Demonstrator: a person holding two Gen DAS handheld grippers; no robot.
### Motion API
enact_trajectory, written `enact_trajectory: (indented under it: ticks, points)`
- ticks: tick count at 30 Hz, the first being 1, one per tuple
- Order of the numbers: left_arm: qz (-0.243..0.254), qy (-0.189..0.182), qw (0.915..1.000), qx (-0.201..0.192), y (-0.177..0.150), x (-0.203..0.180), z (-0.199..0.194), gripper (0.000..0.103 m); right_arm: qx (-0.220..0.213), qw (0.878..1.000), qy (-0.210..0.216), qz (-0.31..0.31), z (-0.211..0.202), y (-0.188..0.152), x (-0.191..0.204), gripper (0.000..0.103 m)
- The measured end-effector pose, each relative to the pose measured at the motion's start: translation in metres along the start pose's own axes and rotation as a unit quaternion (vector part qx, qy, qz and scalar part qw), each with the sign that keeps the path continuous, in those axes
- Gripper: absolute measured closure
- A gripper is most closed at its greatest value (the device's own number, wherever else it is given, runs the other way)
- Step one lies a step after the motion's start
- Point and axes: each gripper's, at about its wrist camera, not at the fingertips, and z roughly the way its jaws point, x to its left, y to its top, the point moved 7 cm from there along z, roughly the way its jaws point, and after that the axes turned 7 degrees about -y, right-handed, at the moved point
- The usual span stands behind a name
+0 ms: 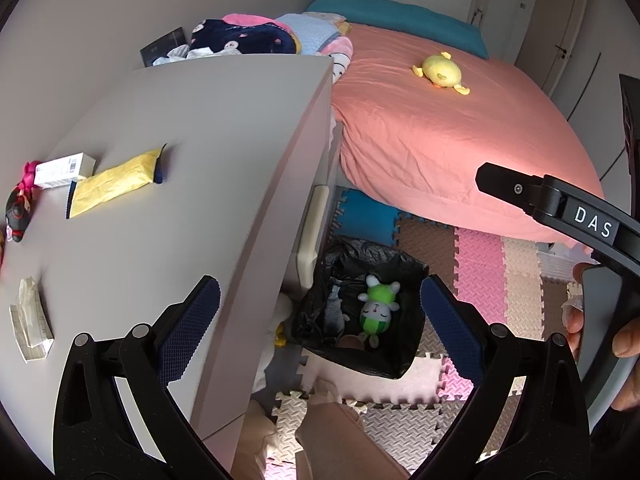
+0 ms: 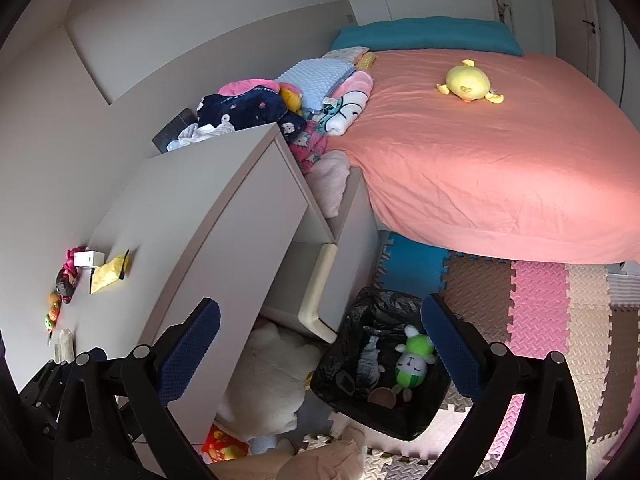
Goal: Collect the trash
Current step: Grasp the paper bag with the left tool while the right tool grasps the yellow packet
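- Both tools idle: the left gripper [image 1: 320,328] and the right gripper [image 2: 320,348] hang above the floor with jaws spread wide and nothing between the blue ribbed pads.
- Task items, on the pale grey surface [image 1: 168,184]: a long yellow paper packet with dark ends [image 1: 114,184], lying flat and creased; a crumpled clear plastic wrapper [image 1: 30,320] near the surface's near-left part; a small white printed carton [image 1: 64,170] touching the packet's far end.
- Receptacle: a bin lined with a black plastic bag [image 1: 360,316] stands on the foam floor mat, beside the surface's drawer front; it already holds a green-and-white plush toy [image 1: 378,308].
- Risk, judged: the flat packet offers little edge, so the jaws may slide over it and push it toward the small dark figurine [image 1: 18,212].
- Risk, judged: the thin wrapper may slip free during carriage to the bin.
- Risk, judged: the carton may not be trash; its contents cannot be seen.
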Motion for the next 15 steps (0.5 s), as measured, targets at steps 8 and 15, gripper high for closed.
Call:
enact_trajectory:
  ticks: [8, 15]
  points:
    - [-0.033, 0.026, 0.9990, -0.016, 0.001, 0.045, -0.021, 0.006, 0.007, 0.999, 0.029, -0.033, 0.002, 0.001, 0.046, 0.003]
    - [-0.080, 0.080, 0.9930, -0.032, -0.007, 0.109, -0.053, 0.006, 0.000, 0.992, 0.077, -0.102, 0.002, 0.000, 0.122, 0.003]
